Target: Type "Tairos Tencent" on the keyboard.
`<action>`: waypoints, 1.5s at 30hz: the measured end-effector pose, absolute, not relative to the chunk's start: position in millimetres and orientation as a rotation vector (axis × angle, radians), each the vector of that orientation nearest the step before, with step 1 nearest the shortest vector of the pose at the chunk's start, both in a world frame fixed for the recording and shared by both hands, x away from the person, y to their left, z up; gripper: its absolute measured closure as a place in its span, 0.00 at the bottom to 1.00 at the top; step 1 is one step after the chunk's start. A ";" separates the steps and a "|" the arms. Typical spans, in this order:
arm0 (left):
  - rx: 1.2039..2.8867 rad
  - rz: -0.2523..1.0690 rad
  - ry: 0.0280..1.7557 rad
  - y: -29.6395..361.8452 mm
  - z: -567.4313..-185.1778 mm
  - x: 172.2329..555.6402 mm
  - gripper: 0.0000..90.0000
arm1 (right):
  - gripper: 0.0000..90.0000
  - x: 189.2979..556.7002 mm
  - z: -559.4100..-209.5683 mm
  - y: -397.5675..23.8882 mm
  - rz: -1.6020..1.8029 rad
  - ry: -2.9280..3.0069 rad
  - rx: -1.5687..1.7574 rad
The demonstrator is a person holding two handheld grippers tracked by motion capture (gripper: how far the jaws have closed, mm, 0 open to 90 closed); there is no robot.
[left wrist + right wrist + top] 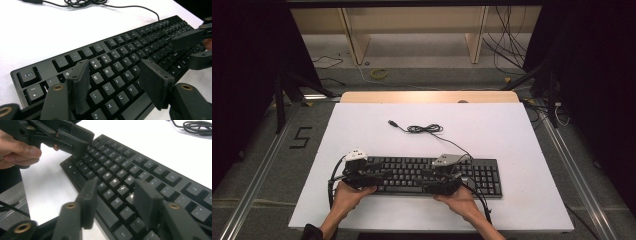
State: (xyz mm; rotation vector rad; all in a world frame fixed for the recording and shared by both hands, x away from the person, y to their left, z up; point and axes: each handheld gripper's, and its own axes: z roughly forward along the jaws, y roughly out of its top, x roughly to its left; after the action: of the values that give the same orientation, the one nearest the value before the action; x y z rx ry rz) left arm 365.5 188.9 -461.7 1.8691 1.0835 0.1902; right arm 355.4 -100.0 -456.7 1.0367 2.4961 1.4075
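A black keyboard (pixel 484 175) lies on the white table top (pixel 512 130) near its front edge. Its cable (pixel 424 129) coils behind it and ends in a loose USB plug (pixel 393 122). My left gripper (pixel 384 175) hovers low over the keyboard's left half, pointing right. In the left gripper view, the left gripper (pixel 113 75) is open over the letter keys (pixel 107 87), with nothing between the pads. My right gripper (pixel 427 179) faces it from the right. In the right gripper view, the right gripper (pixel 115 190) is open above the keys (pixel 117 182). The two sets of tips are close together.
The table's front edge runs just below the person's hands (pixel 349 195). White surface spreads behind and to both sides of the keyboard. Metal floor rails (pixel 257 170) flank the table, and loose cables (pixel 512 45) lie on the floor beyond a wooden frame (pixel 357 40).
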 end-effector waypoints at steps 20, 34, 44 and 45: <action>1.811 0.184 1.009 189.9 -457.3 348.9 0.39 | 0.94 363.2 -469.3 -75.6 1.333 2.550 1.007; 1.804 0.188 0.975 189.5 -457.1 340.3 0.34 | 1.00 365.4 -477.8 -64.2 1.299 2.581 1.003; 1.800 0.188 0.970 190.2 -457.1 335.7 0.33 | 1.00 366.1 -480.3 -62.9 1.280 2.586 1.003; 1.800 0.187 0.971 190.3 -457.1 335.5 0.33 | 1.00 366.2 -480.5 -62.8 1.278 2.586 1.005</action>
State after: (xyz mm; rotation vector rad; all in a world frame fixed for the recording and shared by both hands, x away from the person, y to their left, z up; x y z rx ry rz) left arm 335.5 190.3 -457.1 1.7999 0.9706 0.1873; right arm 366.2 -62.8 -480.5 1.0050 2.5857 1.2781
